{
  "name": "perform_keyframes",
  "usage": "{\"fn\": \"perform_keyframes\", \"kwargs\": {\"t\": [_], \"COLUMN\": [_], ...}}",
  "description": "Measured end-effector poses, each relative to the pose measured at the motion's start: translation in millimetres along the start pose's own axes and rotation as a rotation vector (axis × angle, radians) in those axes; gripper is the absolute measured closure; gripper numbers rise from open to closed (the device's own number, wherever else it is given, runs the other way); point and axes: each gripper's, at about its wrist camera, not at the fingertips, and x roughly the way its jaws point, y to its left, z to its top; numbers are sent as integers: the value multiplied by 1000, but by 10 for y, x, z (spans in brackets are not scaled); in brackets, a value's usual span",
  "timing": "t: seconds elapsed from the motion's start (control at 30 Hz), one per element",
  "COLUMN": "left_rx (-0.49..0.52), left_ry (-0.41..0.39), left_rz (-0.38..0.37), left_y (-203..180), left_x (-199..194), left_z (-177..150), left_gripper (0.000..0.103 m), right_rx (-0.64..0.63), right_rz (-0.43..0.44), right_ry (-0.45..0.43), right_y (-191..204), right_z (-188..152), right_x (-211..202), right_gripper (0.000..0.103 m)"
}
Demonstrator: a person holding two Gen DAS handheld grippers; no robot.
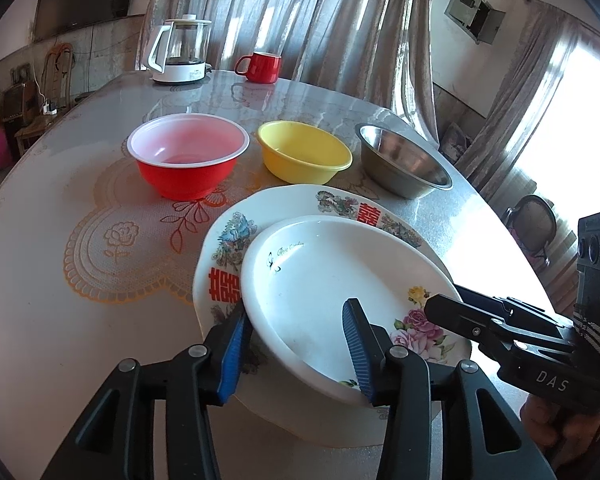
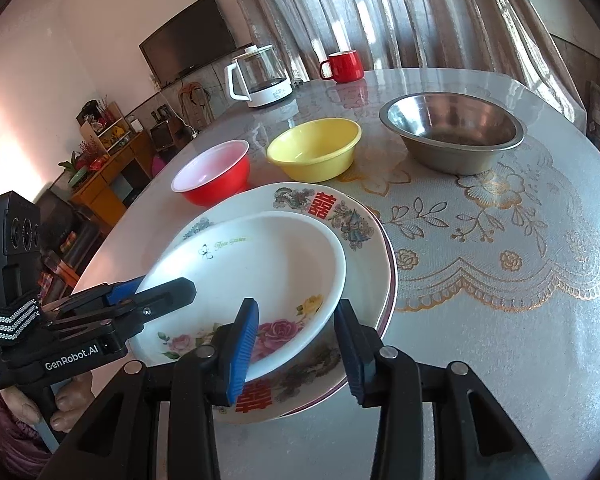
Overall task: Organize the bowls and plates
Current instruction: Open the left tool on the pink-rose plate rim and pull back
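Left gripper [image 1: 300, 344], right gripper [image 2: 300, 348]: jaws parted, each straddling rose plate [image 1: 320, 288] rim; stacked on patterned plate [image 1: 220, 276], table's [image 1: 60, 208] near edge.

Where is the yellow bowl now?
In both views the yellow bowl stands on the table between the red bowl and the steel bowl, behind the plates.
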Motion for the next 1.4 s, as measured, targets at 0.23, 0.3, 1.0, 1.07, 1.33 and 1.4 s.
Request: {"fn": "perform_keyframes", "kwargs": {"t": [0.23,0.3,1.0,1.07,1.33,1.4], "left_rx": [8,17,38,43,74,85], "left_ry": [-1,-5,-22,-25,-27,-26], "left_rz": [-10,-10,32,35,47,46], "left_y": [-20,-35,-104,-125,-244,-284], "left_x": [-32,-40,-213,-228,-223,-211], "left_z": [-42,-63,-111,-100,-52,-37], "left_gripper": [56,55,52,52,51,51], "right_rx": [-39,-50,-5,2,37,48], "right_rz": [-30,-44,6,14,42,43], "right_ry": [-2,-4,2,2,-25,-35], "right_y": [62,79,1,-8,-105,-147], "right_z": [-17,-23,-29,-30,3,31], "right_x": [17,16,-18,-28,-124,-147], "right_gripper": [63,63,62,62,62,62]}}
